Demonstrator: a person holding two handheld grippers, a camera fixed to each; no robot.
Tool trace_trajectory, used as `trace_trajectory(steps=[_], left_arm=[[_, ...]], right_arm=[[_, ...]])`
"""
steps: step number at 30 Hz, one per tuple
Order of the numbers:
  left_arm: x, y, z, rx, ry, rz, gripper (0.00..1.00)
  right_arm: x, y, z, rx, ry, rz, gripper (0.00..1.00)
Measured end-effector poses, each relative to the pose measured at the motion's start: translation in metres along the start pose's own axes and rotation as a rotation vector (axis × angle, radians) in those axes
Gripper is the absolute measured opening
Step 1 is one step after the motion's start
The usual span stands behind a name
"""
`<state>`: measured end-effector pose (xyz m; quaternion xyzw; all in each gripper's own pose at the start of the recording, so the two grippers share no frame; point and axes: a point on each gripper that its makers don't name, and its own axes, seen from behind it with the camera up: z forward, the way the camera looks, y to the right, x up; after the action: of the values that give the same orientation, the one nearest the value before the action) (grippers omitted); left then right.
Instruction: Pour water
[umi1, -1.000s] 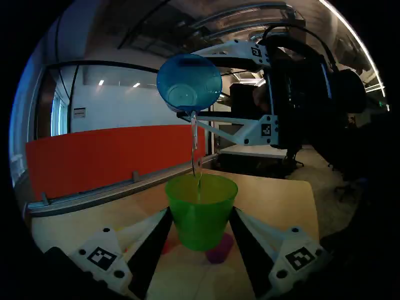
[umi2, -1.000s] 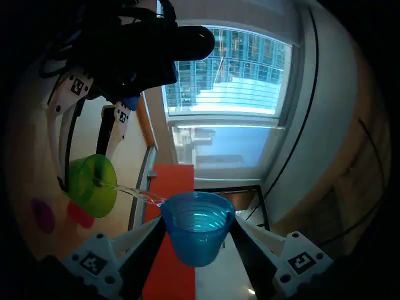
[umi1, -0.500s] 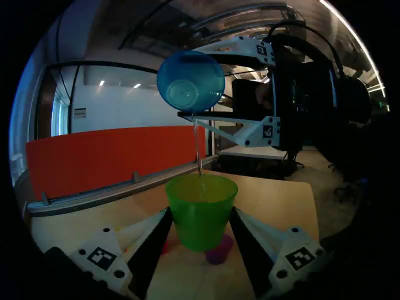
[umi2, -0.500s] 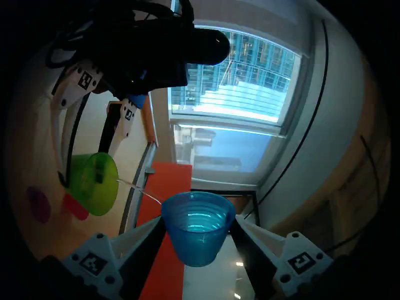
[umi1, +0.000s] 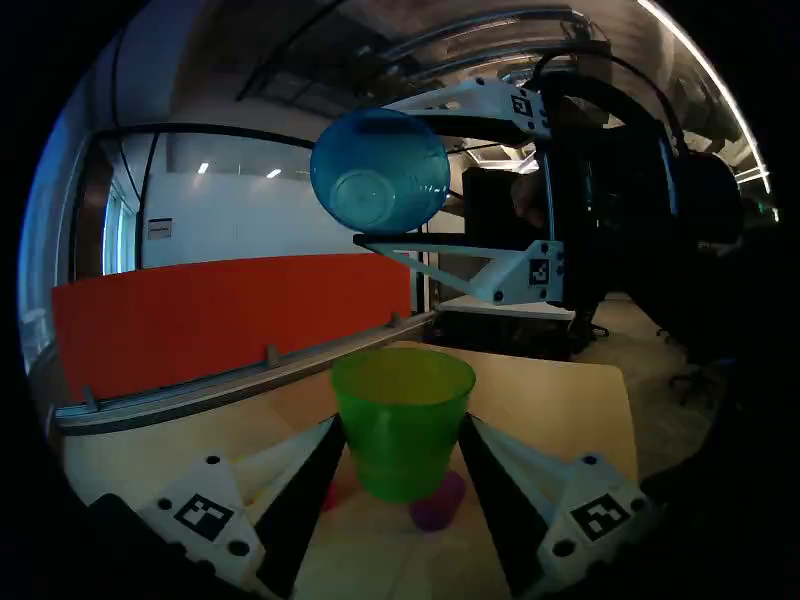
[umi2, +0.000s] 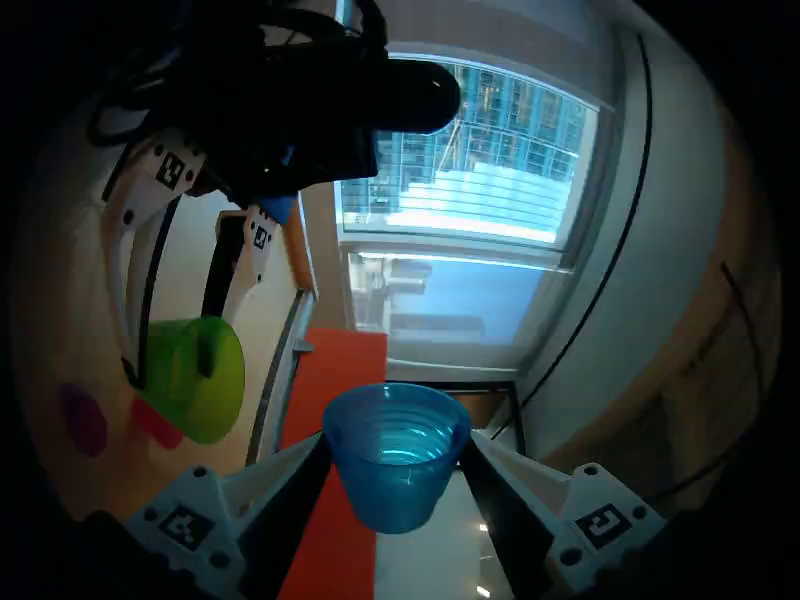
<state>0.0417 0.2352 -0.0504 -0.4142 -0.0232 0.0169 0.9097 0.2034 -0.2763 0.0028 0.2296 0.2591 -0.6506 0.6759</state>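
Note:
My left gripper (umi1: 402, 455) is shut on an upright green cup (umi1: 403, 420), held just above the wooden table (umi1: 560, 400). Above the green cup hangs a blue cup (umi1: 379, 170), tipped on its side with its mouth toward me, and my right gripper (umi1: 380, 165) holds it from the right. No stream falls from it. In the right gripper view the blue cup (umi2: 397, 466) sits between the fingers of my right gripper (umi2: 397, 468), with the green cup (umi2: 195, 378) off to the left in the left gripper (umi2: 185, 375).
A purple disc (umi1: 438, 505) and a red one (umi1: 335, 492) lie on the table under the green cup. An orange partition (umi1: 220, 310) with a metal rail runs along the table's far side. A large window (umi2: 470, 210) fills the right gripper view's background.
The thin stream of water from the blue cup into the green cup has stopped. The blue cup has tipped a little further and shifted slightly left.

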Motion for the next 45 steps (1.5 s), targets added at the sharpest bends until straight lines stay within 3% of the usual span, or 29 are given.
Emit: trace_trajectory(steps=[5, 9, 23, 29, 33, 45], left_arm=[[0.0, -0.001, 0.0, 0.002, -0.002, 0.001, 0.79], [-0.001, -0.003, -0.002, 0.002, -0.005, 0.002, 0.79], [-0.002, -0.015, -0.007, 0.024, -0.015, 0.009, 0.79], [0.0, -0.023, -0.011, 0.041, -0.017, 0.016, 0.79], [-0.003, -0.027, -0.015, 0.054, -0.025, 0.015, 0.79], [-0.019, -0.046, -0.025, 0.09, -0.07, 0.023, 0.79]], right_arm=[[-0.011, -0.005, -0.001, 0.013, -0.011, 0.154, 0.89], [-0.018, -0.018, -0.003, 0.043, -0.022, 0.321, 0.89], [-0.013, -0.05, -0.017, 0.096, -0.045, 0.985, 0.89], [-0.007, -0.048, -0.022, 0.125, -0.013, 1.289, 0.89], [-0.013, -0.049, -0.026, 0.118, -0.009, 1.366, 0.89], [-0.044, -0.077, -0.041, 0.115, -0.089, 1.424, 0.89]])
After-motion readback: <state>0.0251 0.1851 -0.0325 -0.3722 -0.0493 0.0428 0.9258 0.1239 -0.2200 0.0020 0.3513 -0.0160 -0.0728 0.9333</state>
